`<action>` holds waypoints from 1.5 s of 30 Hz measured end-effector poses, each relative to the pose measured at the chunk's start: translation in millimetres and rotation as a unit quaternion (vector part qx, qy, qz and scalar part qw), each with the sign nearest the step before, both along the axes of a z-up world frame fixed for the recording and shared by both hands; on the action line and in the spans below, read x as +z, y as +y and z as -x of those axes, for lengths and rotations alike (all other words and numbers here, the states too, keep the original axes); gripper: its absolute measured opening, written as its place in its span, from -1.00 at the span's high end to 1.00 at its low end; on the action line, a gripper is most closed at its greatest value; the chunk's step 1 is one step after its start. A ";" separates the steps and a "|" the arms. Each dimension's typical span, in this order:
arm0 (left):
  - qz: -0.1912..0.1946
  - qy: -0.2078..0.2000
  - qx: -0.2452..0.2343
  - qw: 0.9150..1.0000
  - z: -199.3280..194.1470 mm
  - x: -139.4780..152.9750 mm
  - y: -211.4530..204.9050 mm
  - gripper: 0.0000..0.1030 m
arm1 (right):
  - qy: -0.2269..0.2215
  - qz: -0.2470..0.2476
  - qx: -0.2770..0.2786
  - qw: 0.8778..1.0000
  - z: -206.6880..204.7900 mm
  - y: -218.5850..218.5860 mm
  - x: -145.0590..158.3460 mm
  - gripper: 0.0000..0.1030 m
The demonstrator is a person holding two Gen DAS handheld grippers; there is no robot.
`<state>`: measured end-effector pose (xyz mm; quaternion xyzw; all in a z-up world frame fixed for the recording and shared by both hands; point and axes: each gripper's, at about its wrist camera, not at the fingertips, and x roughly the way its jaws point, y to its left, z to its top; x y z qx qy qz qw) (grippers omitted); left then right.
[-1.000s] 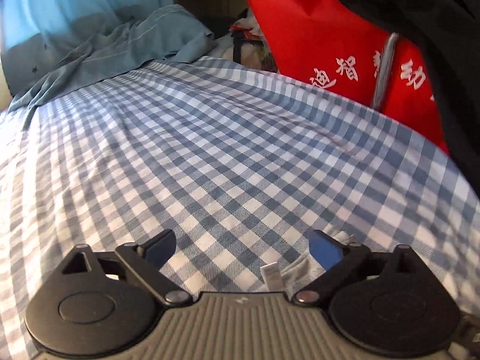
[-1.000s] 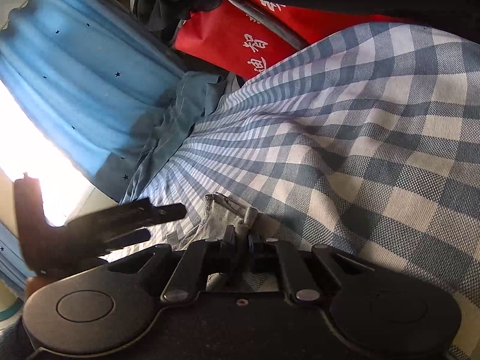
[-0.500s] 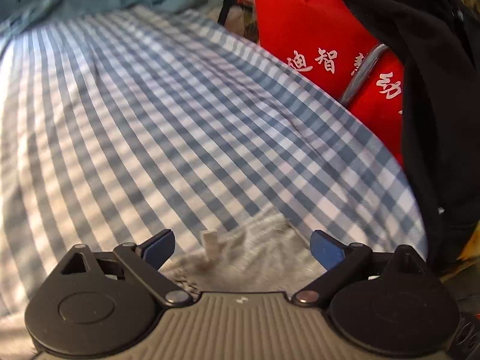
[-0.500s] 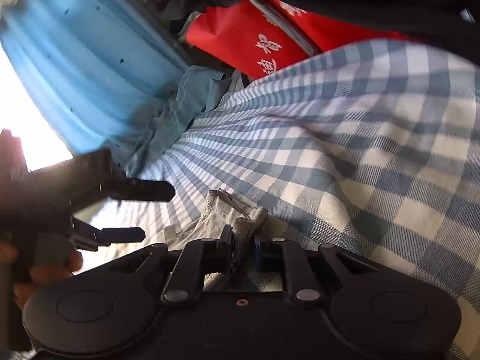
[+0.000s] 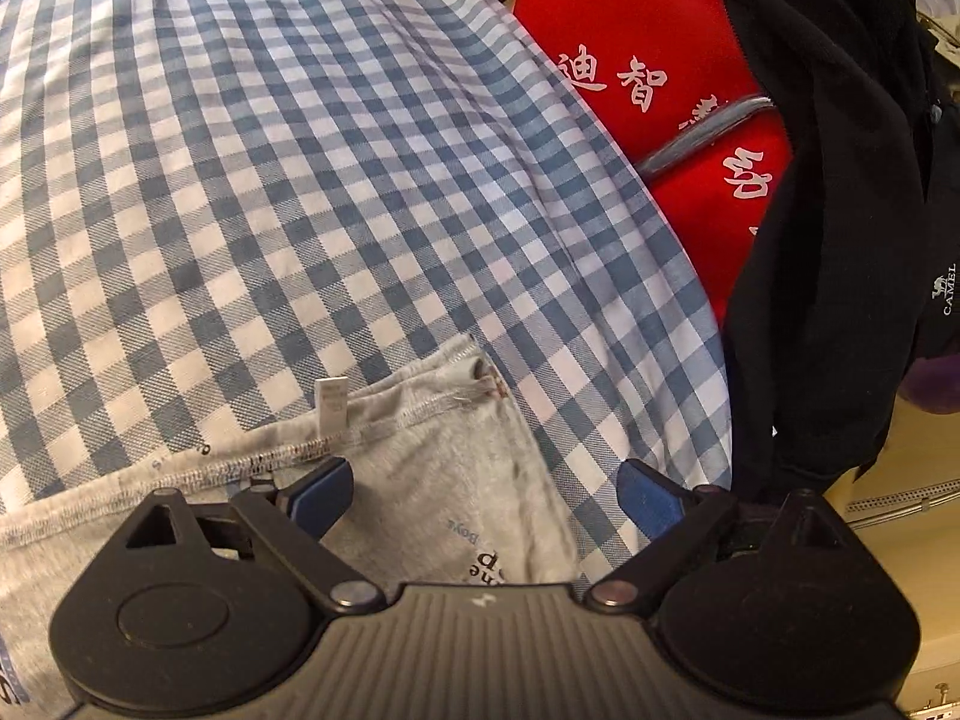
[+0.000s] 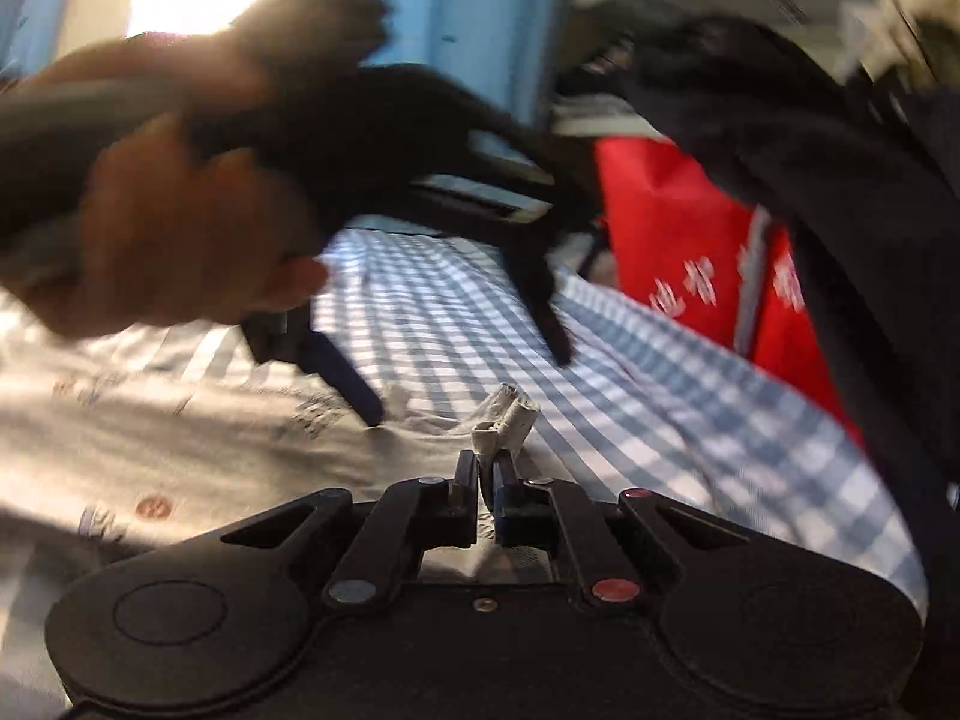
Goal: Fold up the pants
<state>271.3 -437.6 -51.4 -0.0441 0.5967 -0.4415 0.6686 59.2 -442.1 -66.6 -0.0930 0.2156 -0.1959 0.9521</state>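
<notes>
Grey pants (image 5: 432,474) flat on checked sheet (image 5: 300,180). Left gripper (image 5: 486,489) agape, empty, above their seamed corner. Right gripper (image 6: 486,480) pinched tight on pants' bunched edge, nearer that corner.

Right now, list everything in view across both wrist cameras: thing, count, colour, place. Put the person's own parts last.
pants: one, light grey with small print, lying on the bed at the near edge
care tag: one, white, on the pants' stitched seam
bedsheet: one, blue and white check, covering the bed
bag: one, red with white characters, beside the bed
dark garment: one, black, hanging in front of the bag
curtain: one, blue, behind the bed
left gripper: one, black with blue pads, open above the pants
right gripper: one, black, shut on a pants edge
hand: one, holding the left gripper
</notes>
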 end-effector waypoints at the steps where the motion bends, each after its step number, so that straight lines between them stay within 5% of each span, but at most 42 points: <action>1: -0.001 0.001 -0.001 1.000 -0.4 -0.4 -2.4 -0.88 | 0.004 0.013 0.005 1.000 -0.8 4.8 -0.7 0.94; 4: -0.003 0.002 -0.002 1.000 1.0 -1.0 -5.4 -0.85 | 0.014 0.038 0.015 0.999 -2.5 12.3 -2.9 0.94; 8: -0.019 -0.013 0.008 1.000 3.2 -1.1 -6.9 -0.50 | 0.020 0.053 0.024 0.998 -4.1 20.0 -3.7 0.94; 10: -0.031 -0.026 0.016 0.999 6.2 -1.1 -6.0 -0.24 | 0.022 0.054 0.027 0.998 -4.4 21.2 -2.6 0.95; 12: -0.037 -0.035 0.020 0.999 8.8 -1.6 -4.8 0.48 | 0.023 0.054 0.030 0.998 -3.0 26.5 -2.3 0.95; 15: -0.046 -0.041 0.042 0.997 11.4 -0.8 3.6 0.75 | 0.027 0.058 0.032 0.997 -2.5 30.6 -2.5 0.96; 24: 0.001 -0.070 0.064 0.995 29.5 40.7 56.0 0.83 | 0.001 0.084 0.055 0.995 15.7 58.6 27.8 0.96; 34: 0.012 -0.118 0.115 0.986 43.3 91.8 183.4 0.83 | -0.015 0.082 0.164 0.983 31.1 146.3 65.4 0.96; 45: -0.055 -0.177 0.123 0.975 43.0 43.6 286.4 0.83 | 0.059 0.078 0.264 0.960 4.7 249.6 35.9 0.96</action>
